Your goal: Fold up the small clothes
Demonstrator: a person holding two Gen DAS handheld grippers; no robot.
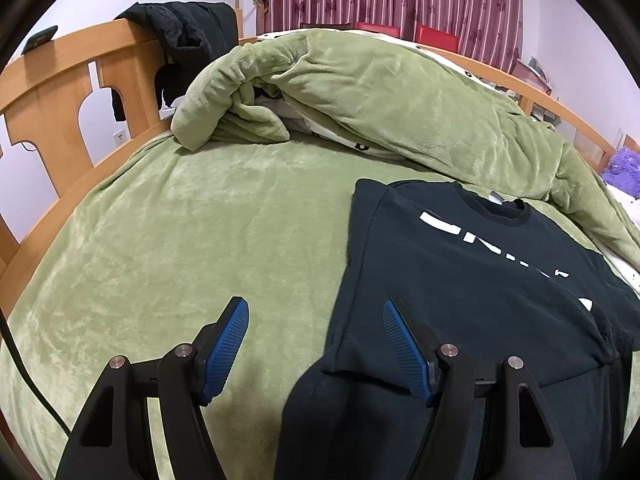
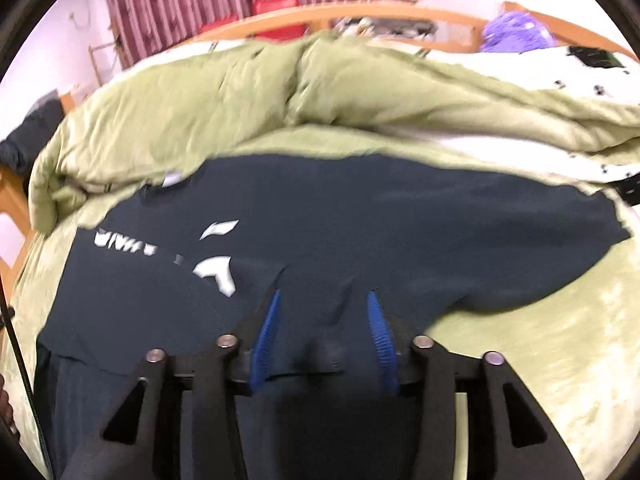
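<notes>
The left gripper (image 1: 316, 312) is held wide over the T-shirt (image 1: 472, 276); the right gripper (image 2: 323, 300) is blurred, apparently parted, its grip unclear.

A dark navy T-shirt (image 1: 472, 280) with white lettering lies face up on the green-covered bed (image 1: 180, 240), collar toward the heaped quilt, one side folded inward, its hem hanging over the bed's near edge.

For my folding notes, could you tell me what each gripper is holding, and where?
Nothing is held: the left gripper and right gripper both stand open over the dark T-shirt, fingers apart.
</notes>
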